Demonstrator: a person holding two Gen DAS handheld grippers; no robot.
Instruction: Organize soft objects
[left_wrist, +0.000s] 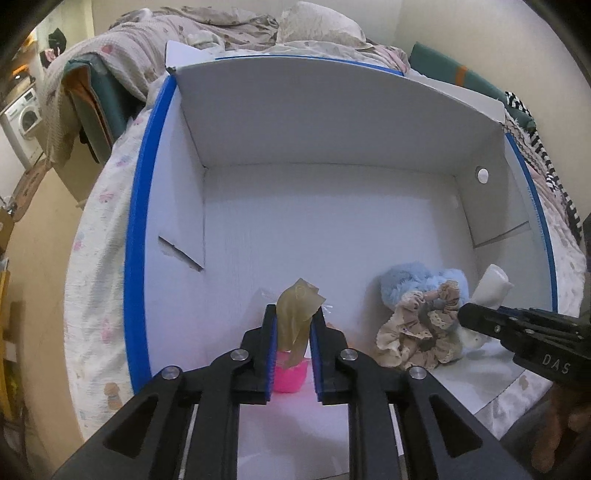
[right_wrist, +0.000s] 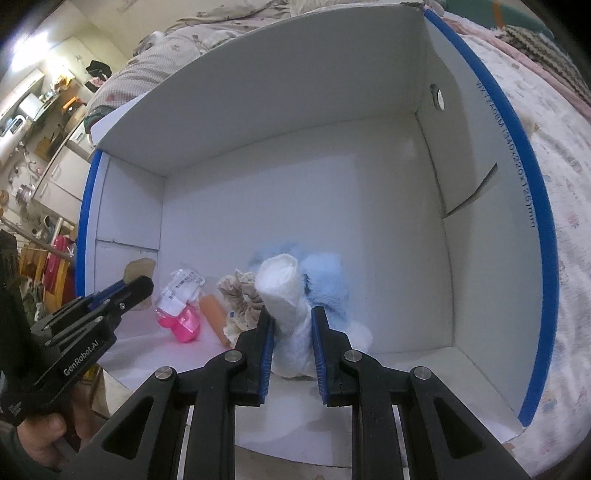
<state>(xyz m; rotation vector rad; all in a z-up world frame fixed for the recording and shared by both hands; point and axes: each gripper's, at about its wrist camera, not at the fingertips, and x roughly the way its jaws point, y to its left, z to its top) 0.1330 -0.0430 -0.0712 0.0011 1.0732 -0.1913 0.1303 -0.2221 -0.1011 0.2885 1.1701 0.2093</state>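
A white box with blue rims (left_wrist: 136, 221) lies open on a bed. My left gripper (left_wrist: 293, 325) is shut on a tan rubbery piece (left_wrist: 297, 314) over the box floor, above a pink packet (left_wrist: 290, 374). My right gripper (right_wrist: 293, 325) is shut on a rolled white cloth (right_wrist: 284, 291), held over the box. A fluffy light-blue item (left_wrist: 417, 280) and a beige frilly scrunchie (left_wrist: 417, 332) lie on the box floor beside it. The pink packet (right_wrist: 181, 317) and an orange stick (right_wrist: 216, 314) show in the right wrist view. The right gripper also shows in the left wrist view (left_wrist: 469, 314).
The box walls (right_wrist: 258, 110) stand high at the back and sides. The bed has a printed sheet (left_wrist: 96, 258) and crumpled blankets (left_wrist: 221, 33) behind the box. A washing machine (left_wrist: 22, 118) stands far left. A striped cloth (left_wrist: 546, 162) lies right of the box.
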